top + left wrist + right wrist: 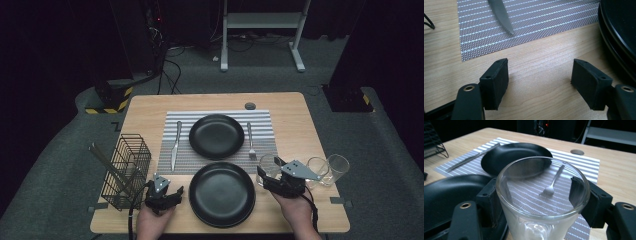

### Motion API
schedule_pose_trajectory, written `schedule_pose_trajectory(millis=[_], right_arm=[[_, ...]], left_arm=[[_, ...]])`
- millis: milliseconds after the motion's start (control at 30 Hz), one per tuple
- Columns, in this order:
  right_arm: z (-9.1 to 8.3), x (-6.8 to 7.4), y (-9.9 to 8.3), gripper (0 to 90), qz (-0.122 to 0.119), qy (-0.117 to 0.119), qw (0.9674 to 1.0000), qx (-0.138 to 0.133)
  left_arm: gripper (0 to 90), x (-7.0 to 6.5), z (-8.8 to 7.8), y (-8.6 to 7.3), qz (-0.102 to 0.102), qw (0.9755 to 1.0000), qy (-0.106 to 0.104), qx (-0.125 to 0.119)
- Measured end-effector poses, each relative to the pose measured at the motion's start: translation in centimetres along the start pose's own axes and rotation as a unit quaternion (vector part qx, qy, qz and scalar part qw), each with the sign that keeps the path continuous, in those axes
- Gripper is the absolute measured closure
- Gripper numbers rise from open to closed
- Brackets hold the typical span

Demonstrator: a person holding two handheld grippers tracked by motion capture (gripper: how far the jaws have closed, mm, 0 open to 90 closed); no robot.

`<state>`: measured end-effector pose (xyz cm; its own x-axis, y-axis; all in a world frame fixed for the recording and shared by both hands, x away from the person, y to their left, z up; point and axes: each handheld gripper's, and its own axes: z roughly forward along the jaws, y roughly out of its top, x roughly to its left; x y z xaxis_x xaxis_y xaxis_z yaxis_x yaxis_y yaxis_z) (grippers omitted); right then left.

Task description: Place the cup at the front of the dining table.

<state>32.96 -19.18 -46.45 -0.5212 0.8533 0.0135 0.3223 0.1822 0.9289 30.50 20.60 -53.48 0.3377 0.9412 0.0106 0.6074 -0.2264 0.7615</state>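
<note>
Gripping: right gripper (pixel 541 195) jaws clamp a clear, empty glass (pixel 541 195) upright beside the near black plate (pixel 221 194).
Left gripper (pixel 539 80): jaws wide apart, holding nothing, over bare table (pixel 541 65).
Wire basket (pixel 127 170): holds chopsticks (pixel 107 165).
Plates: both empty.

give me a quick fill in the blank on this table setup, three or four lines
1. The right gripper has its jaws around a clear drinking ____.
2. The silver table knife lies on the grey striped placemat, to the ____ of the far black round plate in the high view.
3. The left gripper has ____ between its jaws.
4. The black wire basket stands near the table's ____ edge in the high view.

Missing words: glass; left; nothing; left
</note>
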Motion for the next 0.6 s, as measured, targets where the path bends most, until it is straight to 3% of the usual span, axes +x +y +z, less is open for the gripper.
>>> schedule_pose_trajectory(millis=[600], right_arm=[[0.7, 1.2, 3.5, 28.5, -0.013, 0.008, 0.9995, -0.026]], left_arm=[[29.8, 0.0, 0.0, 0.0, 0.007, 0.9999, -0.007, 0.001]])
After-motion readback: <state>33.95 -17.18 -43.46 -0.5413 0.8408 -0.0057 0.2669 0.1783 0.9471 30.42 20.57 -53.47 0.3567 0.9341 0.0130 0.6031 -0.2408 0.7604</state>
